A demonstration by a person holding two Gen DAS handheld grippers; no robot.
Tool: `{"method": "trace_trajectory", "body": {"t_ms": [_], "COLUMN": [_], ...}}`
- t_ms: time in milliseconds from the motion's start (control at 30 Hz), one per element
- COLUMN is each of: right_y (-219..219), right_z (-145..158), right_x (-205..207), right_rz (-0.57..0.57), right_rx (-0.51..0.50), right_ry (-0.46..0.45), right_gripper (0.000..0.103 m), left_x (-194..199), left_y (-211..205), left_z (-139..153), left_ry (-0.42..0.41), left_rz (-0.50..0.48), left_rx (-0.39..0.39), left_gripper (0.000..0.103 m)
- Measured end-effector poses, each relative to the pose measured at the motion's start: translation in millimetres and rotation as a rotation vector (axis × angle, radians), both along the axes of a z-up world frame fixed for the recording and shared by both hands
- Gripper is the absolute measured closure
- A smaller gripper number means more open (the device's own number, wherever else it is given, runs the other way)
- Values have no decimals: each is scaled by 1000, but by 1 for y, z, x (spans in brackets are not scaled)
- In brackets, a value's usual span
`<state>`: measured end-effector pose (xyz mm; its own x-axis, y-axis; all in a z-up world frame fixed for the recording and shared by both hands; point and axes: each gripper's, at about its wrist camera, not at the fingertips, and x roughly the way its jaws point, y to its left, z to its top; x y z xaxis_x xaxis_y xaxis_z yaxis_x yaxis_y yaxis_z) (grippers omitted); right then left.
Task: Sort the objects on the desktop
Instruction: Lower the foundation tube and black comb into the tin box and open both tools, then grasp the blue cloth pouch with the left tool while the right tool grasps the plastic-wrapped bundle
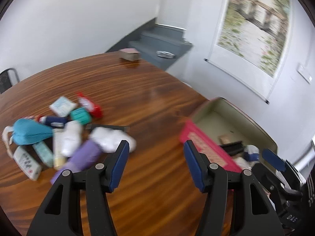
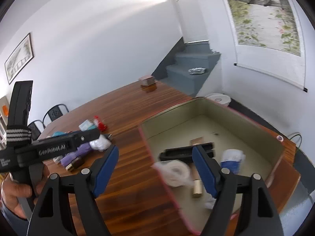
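Observation:
My left gripper (image 1: 156, 144) is open and empty above the wooden table (image 1: 137, 90), between a pile of small items and a pink box (image 1: 208, 149). The pile holds a white plastic packet (image 1: 112, 138), a purple tube (image 1: 82, 157), a teal pouch (image 1: 29, 131), a green packet (image 1: 80, 115) and a red packet (image 1: 90, 106). My right gripper (image 2: 155, 151) is open and empty over the near wall of the pink box (image 2: 216, 122). Inside lie a black case (image 2: 183, 151), a white bag (image 2: 175, 173), a blue-and-white roll (image 2: 231, 159) and a gold tube (image 2: 196, 187).
A small pinkish box (image 1: 130, 54) stands at the table's far edge. Grey stairs (image 2: 193, 66) with a foil tray rise behind. Black chairs (image 2: 55, 114) stand at the far left. A white bucket (image 2: 218, 98) sits on the floor beyond the box.

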<state>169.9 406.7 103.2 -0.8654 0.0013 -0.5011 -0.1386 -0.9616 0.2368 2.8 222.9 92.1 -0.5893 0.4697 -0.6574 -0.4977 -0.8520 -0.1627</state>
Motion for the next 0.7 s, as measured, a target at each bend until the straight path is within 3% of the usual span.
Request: {"method": "trace_trajectory", "body": {"t_ms": [233,400,533,700], "right_y": [-32,-46,-58,-67], "right_z": [-2,-2,-3,-4], "right_x": [-7,-14,-19,-24], "right_rz": [71,96,111,136], "right_rx": [17,18,20,22], "right_ry": [-19,-36,-44,-53], "right_gripper": [21,20,20,19], "left_x": [-27,-51,-70,-88], "left_y": [-66,-116,-155,-194], "left_z": [-1,-8,-18,-35], "left_ry": [-3,-62,-157,-298], "left_rz": [164,302,415,525], "left_rx": [4,41,132,295], "left_gripper": [42,41,30,30]}}
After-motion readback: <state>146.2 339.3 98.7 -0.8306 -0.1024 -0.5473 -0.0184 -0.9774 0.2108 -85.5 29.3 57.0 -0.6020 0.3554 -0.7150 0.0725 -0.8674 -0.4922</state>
